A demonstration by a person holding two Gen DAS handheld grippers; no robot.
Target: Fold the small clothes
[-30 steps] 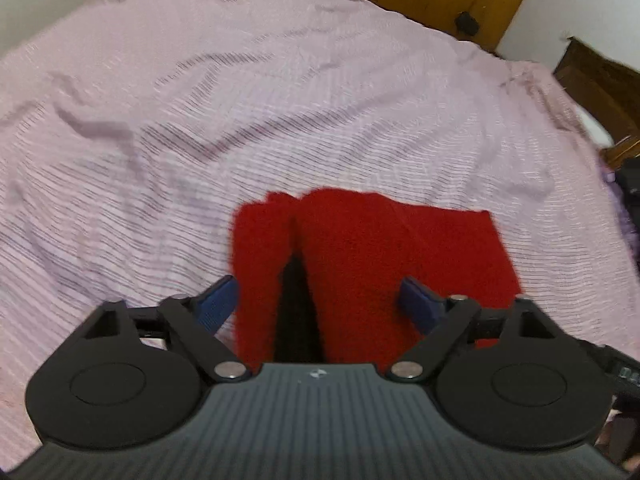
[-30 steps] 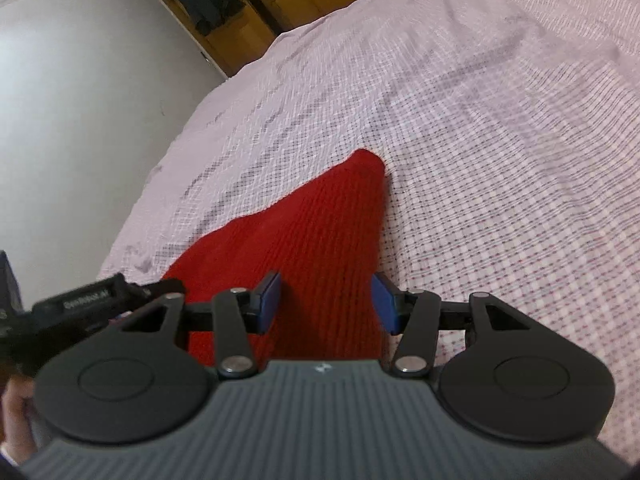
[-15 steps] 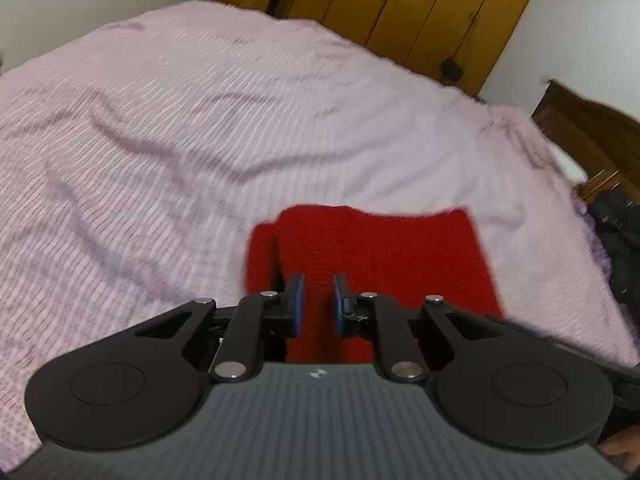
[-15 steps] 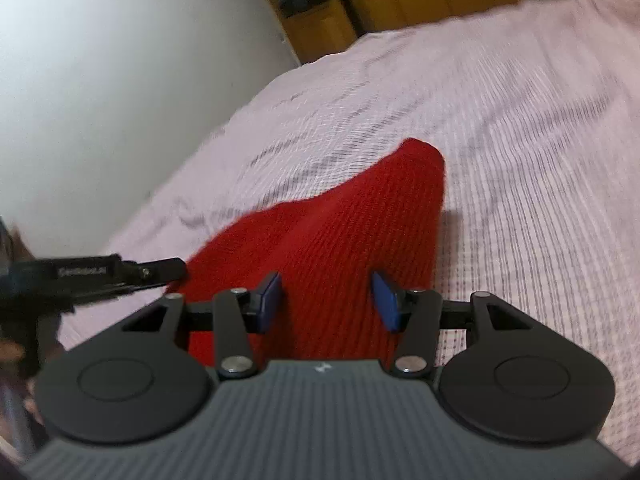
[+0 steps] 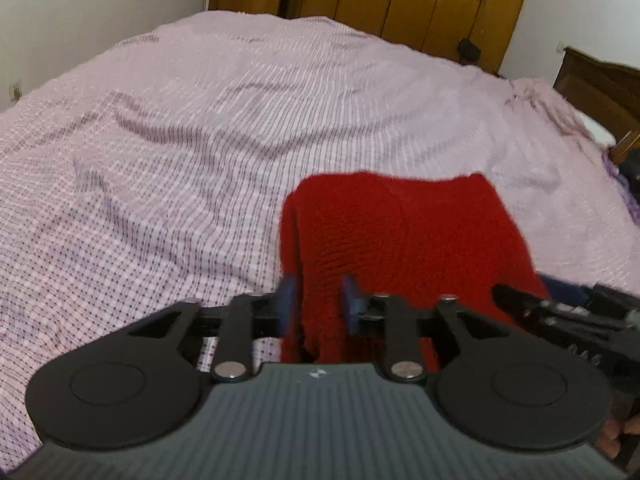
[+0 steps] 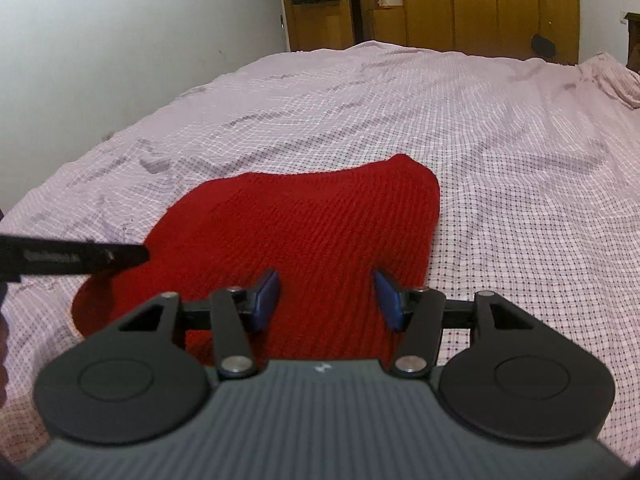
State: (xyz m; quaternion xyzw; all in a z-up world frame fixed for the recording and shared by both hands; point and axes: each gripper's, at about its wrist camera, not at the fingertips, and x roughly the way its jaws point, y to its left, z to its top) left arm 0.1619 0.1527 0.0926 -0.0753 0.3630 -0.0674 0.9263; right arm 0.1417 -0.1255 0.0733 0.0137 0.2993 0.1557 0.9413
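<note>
A red knitted garment [image 5: 404, 232] lies on the pink checked bedsheet [image 5: 180, 152]. My left gripper [image 5: 318, 300] is shut on the garment's near left edge, with a fold of red cloth between the blue pads, lifted slightly. In the right wrist view the same garment [image 6: 304, 232] spreads ahead of my right gripper [image 6: 326, 296], which is open over its near edge and holds nothing. The left gripper's black finger [image 6: 72, 258] shows at the left of that view.
The bed fills both views. Wooden wardrobes [image 5: 420, 0] stand beyond its far end, with a white wall [image 6: 120, 40] on the left. A dark wooden headboard [image 5: 600, 92] is at the right.
My left gripper went from wide open to shut on the garment's edge and has lifted it. My right gripper stayed open as both views tilted up toward the wardrobes.
</note>
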